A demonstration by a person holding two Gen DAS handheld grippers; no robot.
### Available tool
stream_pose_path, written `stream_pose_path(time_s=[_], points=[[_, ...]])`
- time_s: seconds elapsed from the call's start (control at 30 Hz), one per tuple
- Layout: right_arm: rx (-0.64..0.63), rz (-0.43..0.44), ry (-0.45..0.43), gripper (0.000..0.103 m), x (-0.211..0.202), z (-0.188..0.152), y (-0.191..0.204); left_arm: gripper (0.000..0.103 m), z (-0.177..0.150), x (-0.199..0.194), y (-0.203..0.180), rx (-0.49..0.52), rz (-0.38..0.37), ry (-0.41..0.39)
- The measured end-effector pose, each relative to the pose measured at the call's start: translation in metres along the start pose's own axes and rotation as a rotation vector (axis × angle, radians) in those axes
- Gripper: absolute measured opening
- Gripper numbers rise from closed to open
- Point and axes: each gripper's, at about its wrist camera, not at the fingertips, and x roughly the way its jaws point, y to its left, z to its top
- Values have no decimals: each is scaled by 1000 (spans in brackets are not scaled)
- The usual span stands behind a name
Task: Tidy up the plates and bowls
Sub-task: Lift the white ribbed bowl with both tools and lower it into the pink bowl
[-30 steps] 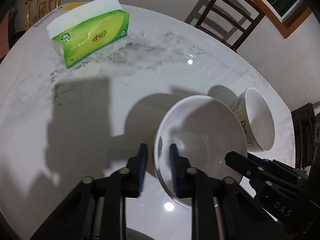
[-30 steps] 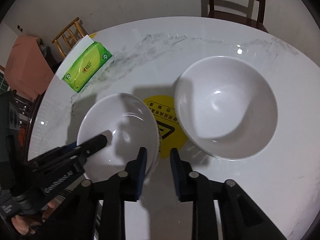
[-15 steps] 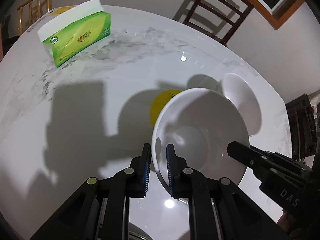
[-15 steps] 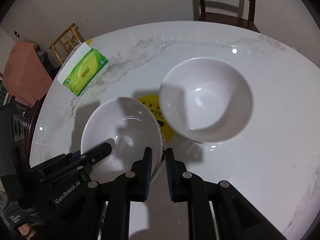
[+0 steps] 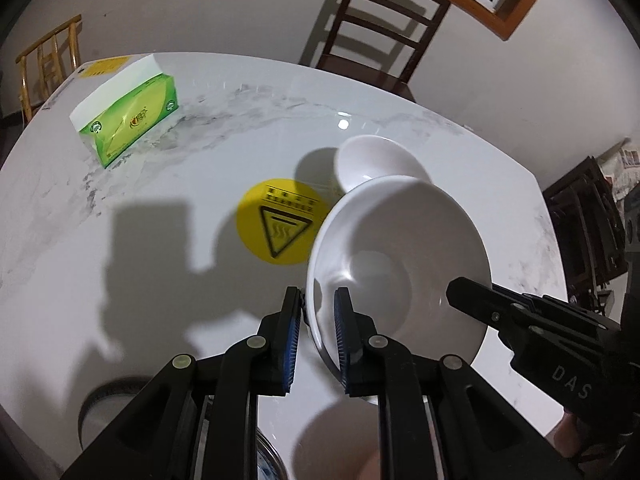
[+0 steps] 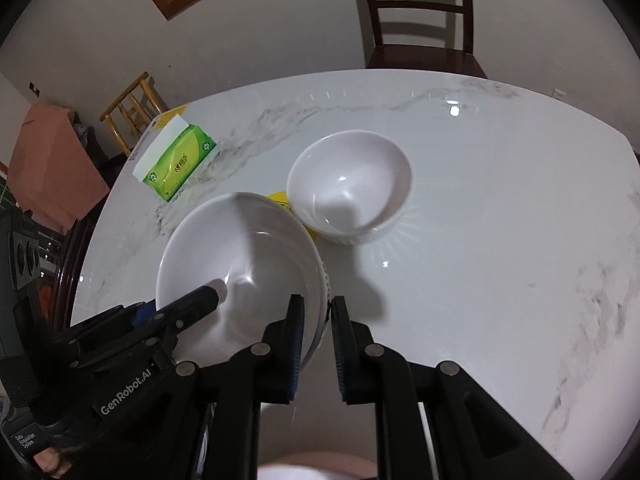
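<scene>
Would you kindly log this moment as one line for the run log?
left gripper: shut on near bowl rim | right gripper: shut on same bowl's opposite rim | far bowl: on table, by yellow sticker

The white marble-patterned desk [image 6: 500, 240] lay bare across its right half, giving open passage there. The middle was obstructed by a white ceramic bowl [image 6: 350, 184] standing on the surface, partly over a round yellow warning sticker [image 5: 276, 226]. Nearer the cameras, a second, larger white bowl [image 6: 240, 264] was raised, blocking the near-left approach; both sets of black fingers [image 5: 290, 336] [image 6: 294, 344] stood at its rim. A green tissue box [image 5: 128, 120] occupied the far left, well apart from the bowls, with clear surface between. A dark wooden chair [image 6: 420, 12] stood beyond the far edge.
</scene>
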Motion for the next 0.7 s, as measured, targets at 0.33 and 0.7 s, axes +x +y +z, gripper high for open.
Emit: stream_pose_path(time_s=[0.33, 0.7], points=[[31, -11, -56, 14, -48, -37, -16, 14, -30, -26, -32, 52, -45, 7], [49, -13, -65, 14, -80, -101, -23, 14, -80, -48, -48, 102, -63, 31]])
